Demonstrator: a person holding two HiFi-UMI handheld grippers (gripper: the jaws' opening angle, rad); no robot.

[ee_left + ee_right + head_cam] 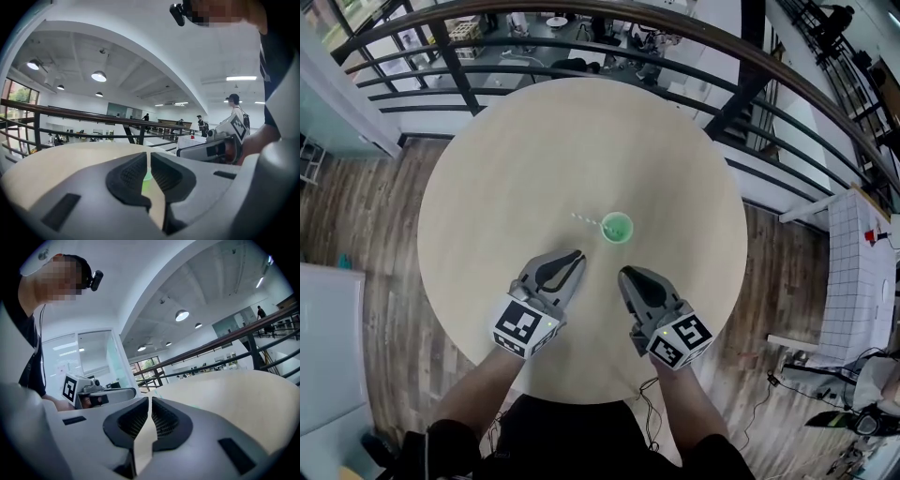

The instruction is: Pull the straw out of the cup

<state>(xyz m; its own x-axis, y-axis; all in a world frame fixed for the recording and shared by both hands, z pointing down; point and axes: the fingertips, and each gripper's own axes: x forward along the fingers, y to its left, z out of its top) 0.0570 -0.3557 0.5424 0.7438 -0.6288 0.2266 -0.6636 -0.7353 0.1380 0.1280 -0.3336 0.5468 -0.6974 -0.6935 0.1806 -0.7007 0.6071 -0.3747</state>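
A green cup (616,228) stands upright near the middle of the round table (487,216), with a pale straw (584,218) leaning out of it to the left. My left gripper (578,255) is shut and empty, its tips a short way in front of the cup and to its left. My right gripper (624,275) is also shut and empty, just in front of the cup. In the left gripper view a sliver of the green cup (146,177) shows through the thin slit between the jaws of the left gripper (148,157). The right gripper view shows the right gripper (150,400) over bare tabletop.
A dark curved railing (581,52) runs behind the table, with a lower floor beyond it. A white table (862,272) with small items stands at the right. Wood flooring surrounds the round table.
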